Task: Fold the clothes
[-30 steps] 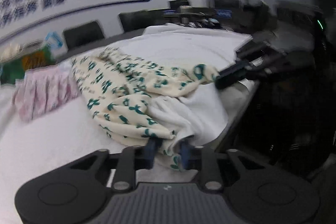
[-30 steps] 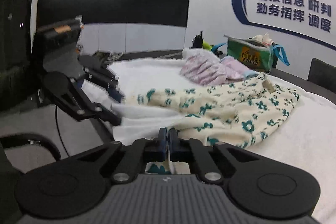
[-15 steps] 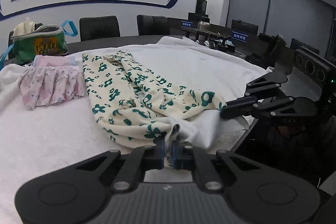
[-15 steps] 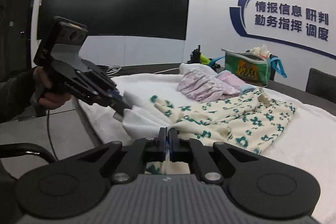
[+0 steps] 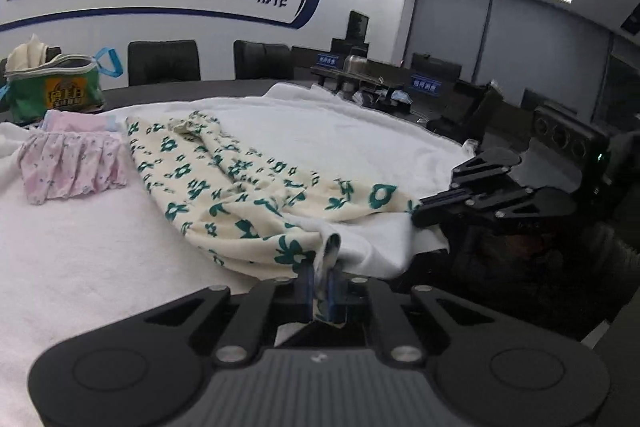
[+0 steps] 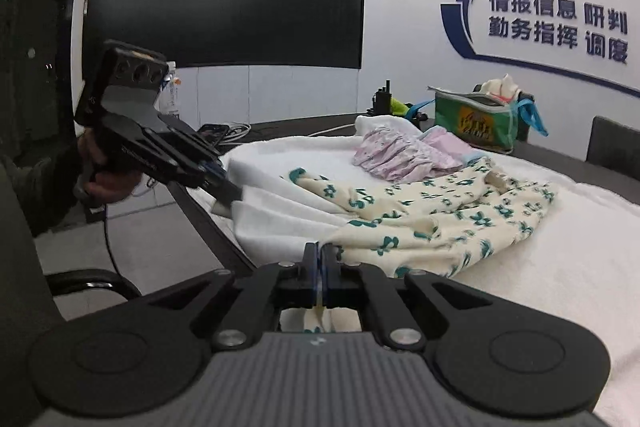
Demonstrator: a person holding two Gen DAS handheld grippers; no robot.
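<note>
The cream garment with green flowers (image 5: 224, 187) lies rumpled on the white-covered surface (image 5: 80, 259), stretching away ahead of both grippers. The left gripper (image 5: 319, 281) is clamped on one near corner; the right gripper (image 6: 320, 263) pinches the other, a thin edge of cloth between its closed tips. Judged from this, keep both pinches firm, hold the near hem taut and level between them, and steer clear of the pink ruffled garment (image 5: 72, 163) beyond.

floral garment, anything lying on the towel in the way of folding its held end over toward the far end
Nothing visible does. Both hand-held grippers, left and right, are shut on the floral garment. The pink ruffled garment and green bag lie off to one side, apart from it.
</note>
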